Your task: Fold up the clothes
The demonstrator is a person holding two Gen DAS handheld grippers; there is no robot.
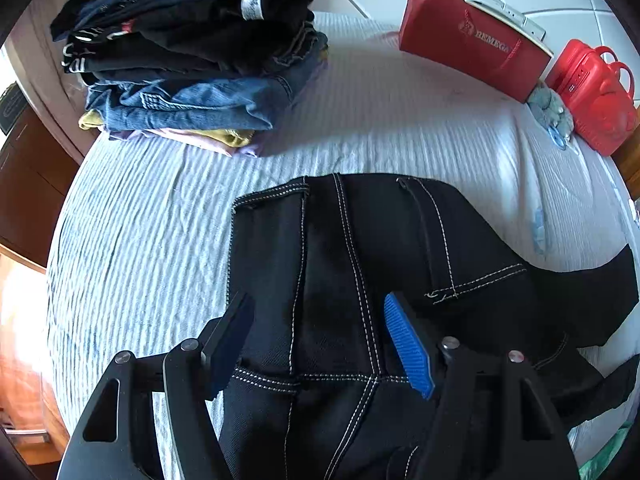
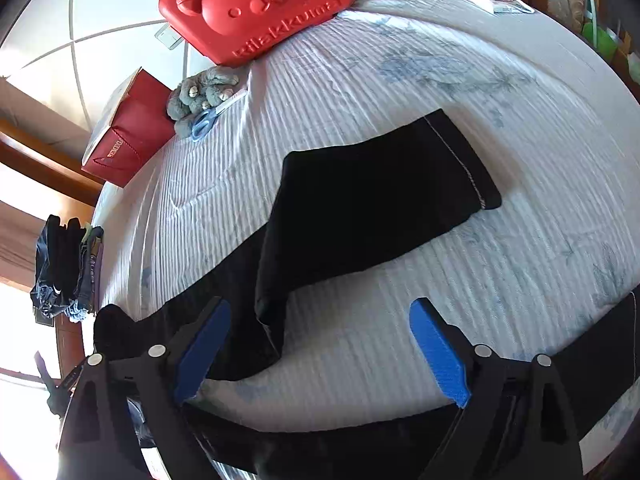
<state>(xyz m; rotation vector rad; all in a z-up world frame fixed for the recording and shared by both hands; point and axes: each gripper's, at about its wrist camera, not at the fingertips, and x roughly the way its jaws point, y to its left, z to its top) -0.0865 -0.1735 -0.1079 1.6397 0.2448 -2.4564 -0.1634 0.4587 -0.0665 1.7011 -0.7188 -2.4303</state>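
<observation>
Black trousers [image 1: 340,280] with white contrast stitching lie spread on a bed's striped white sheet [image 1: 140,240], waistband end beneath the left gripper [image 1: 324,340], whose fingers stand apart above the seat seams, holding nothing. One trouser leg [image 2: 380,200] stretches across the sheet ahead of the right gripper [image 2: 320,348], its blue pads [image 2: 438,356] likewise spread wide and empty. A stack of folded clothes [image 1: 192,52] sits near the bed's far edge, with a red paper bag [image 1: 472,40] and red case [image 2: 256,4] beyond.

one black jeans [image 1: 340,280], one clothes stack [image 1: 192,60] — two grippers
</observation>
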